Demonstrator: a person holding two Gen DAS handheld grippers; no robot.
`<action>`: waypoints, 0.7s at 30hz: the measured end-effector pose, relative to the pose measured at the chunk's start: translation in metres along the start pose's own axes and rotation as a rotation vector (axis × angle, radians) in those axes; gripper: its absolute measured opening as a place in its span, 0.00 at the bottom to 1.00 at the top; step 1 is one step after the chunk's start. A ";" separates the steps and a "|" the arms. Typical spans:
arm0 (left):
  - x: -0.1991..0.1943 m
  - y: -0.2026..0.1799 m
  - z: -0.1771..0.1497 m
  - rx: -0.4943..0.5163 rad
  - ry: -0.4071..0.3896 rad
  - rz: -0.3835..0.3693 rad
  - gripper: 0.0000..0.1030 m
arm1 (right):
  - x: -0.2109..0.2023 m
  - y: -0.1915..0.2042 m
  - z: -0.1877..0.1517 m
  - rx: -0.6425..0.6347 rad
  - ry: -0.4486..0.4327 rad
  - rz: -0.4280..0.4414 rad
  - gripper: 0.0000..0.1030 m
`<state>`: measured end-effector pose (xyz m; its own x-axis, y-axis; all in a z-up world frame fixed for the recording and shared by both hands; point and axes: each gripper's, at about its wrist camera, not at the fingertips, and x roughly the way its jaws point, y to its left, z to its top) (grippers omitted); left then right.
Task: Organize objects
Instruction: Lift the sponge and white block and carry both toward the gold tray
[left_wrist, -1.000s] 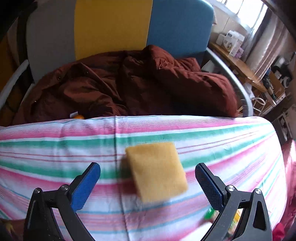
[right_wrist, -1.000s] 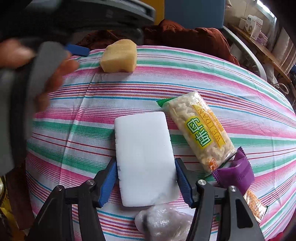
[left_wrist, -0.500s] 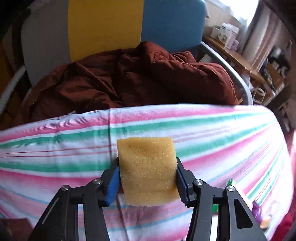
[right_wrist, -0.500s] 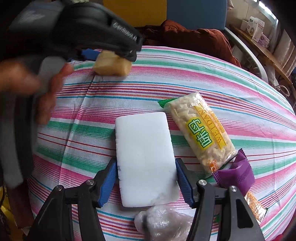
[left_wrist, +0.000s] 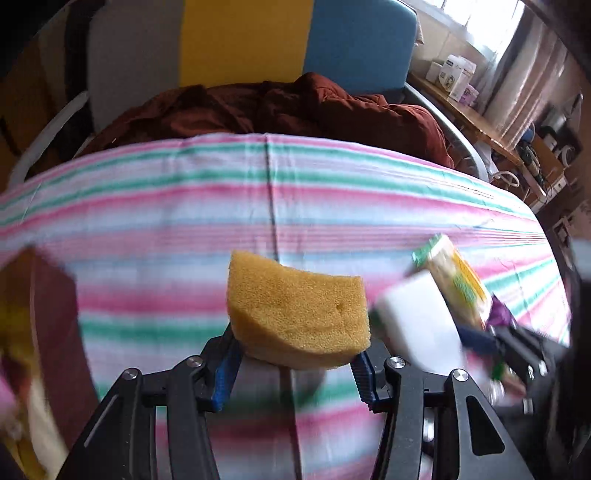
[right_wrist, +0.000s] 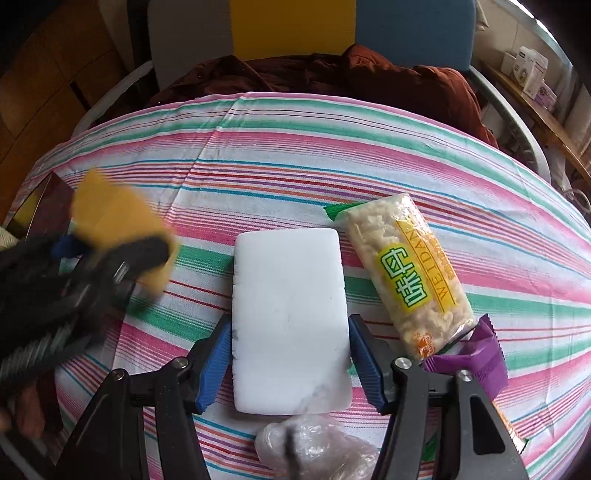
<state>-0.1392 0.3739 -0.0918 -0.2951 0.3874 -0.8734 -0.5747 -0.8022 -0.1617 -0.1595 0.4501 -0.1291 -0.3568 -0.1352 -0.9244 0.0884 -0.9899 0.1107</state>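
My left gripper (left_wrist: 295, 365) is shut on a yellow sponge (left_wrist: 295, 310) and holds it above the striped tablecloth (left_wrist: 184, 206). In the right wrist view the sponge (right_wrist: 114, 229) and left gripper show blurred at the left. My right gripper (right_wrist: 290, 354) has its blue pads against both long sides of a white foam block (right_wrist: 290, 314) that lies flat on the cloth. The white block (left_wrist: 417, 317) also shows blurred at the right of the left wrist view.
A clear snack packet with yellow label (right_wrist: 406, 273) lies right of the white block, a purple wrapper (right_wrist: 472, 365) beside it. A crumpled clear plastic bag (right_wrist: 314, 446) sits near the front. A brown jacket (right_wrist: 332, 74) lies on the chair behind. A dark box (left_wrist: 55, 314) is at the left.
My left gripper closed on the yellow sponge at the far edge, lifted it and carried it back toward the near left. My right gripper and the white block stayed still.
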 end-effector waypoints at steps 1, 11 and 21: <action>-0.005 0.000 -0.009 -0.005 -0.002 -0.007 0.52 | -0.002 0.003 -0.003 -0.004 -0.001 0.002 0.60; -0.044 -0.032 -0.100 0.176 -0.029 -0.006 0.52 | -0.006 0.008 -0.006 -0.032 0.000 -0.020 0.60; -0.028 -0.039 -0.106 0.240 -0.087 0.050 0.54 | -0.010 0.005 -0.005 -0.035 0.004 -0.022 0.56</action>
<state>-0.0274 0.3462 -0.1103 -0.3859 0.3960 -0.8332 -0.7197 -0.6943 0.0034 -0.1507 0.4464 -0.1214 -0.3556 -0.1131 -0.9278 0.1132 -0.9906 0.0774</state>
